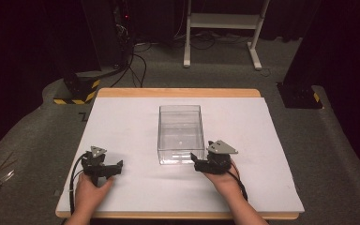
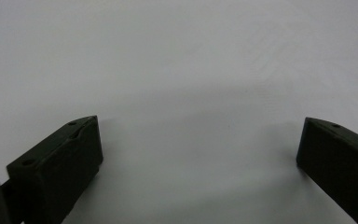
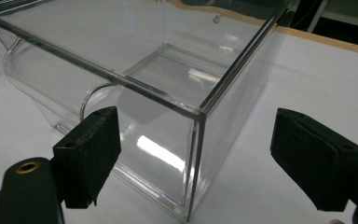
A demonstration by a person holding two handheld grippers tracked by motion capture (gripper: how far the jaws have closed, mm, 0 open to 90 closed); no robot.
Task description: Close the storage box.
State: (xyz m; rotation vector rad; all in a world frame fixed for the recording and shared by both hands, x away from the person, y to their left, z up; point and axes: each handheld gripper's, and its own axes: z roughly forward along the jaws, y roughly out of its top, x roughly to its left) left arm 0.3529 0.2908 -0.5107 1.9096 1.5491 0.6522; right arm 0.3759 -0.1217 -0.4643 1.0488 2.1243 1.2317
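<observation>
Hands low on table [image 1: 122, 117]; right gripper [image 3: 196, 154] fingers spread at clear box [image 1: 180, 133] corner.

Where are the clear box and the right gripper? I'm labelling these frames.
clear box [image 1: 180, 126]: high view, its inner floor.
right gripper [image 3: 196, 158]: right gripper view, midway between its open jaws.

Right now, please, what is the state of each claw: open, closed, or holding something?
Left claw: open, holding nothing, over the bare white table.
Right claw: open, holding nothing, its jaws either side of the near corner of the clear box.
</observation>
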